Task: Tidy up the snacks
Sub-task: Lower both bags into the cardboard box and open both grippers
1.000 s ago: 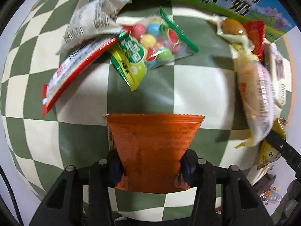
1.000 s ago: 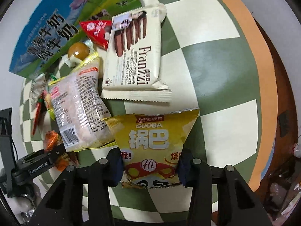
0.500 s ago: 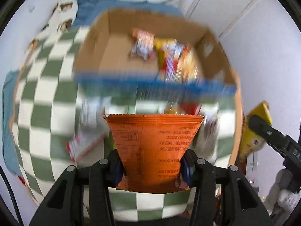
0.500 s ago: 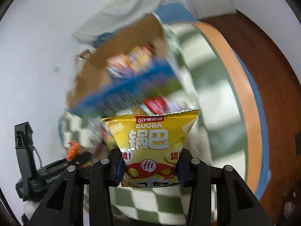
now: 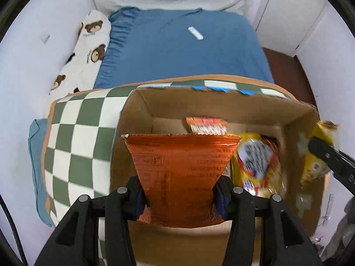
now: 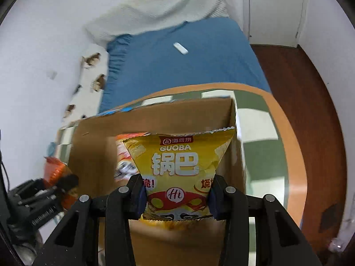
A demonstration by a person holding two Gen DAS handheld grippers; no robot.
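My left gripper (image 5: pixel 179 196) is shut on an orange snack packet (image 5: pixel 180 166) and holds it over the open cardboard box (image 5: pixel 155 106). My right gripper (image 6: pixel 177 196) is shut on a yellow Guoba packet (image 6: pixel 177 161) over the same box (image 6: pixel 155 119), near its right wall. Several snack packets (image 5: pixel 255 157) lie inside the box. The right gripper with its yellow packet shows at the right edge of the left wrist view (image 5: pixel 319 155). The left gripper with the orange packet shows at the lower left of the right wrist view (image 6: pixel 55 173).
The box stands on a table with a green and white checked cloth (image 5: pixel 75 137). Behind it is a bed with a blue sheet (image 5: pixel 177 51), a bear-print pillow (image 5: pixel 86 44) and a small white object (image 5: pixel 195 33). Dark wooden floor (image 6: pixel 310 88) lies to the right.
Both grippers have lifted their packets off the table, away from the loose snacks, and forward over the open box. The view now looks into the box and at the bed behind.
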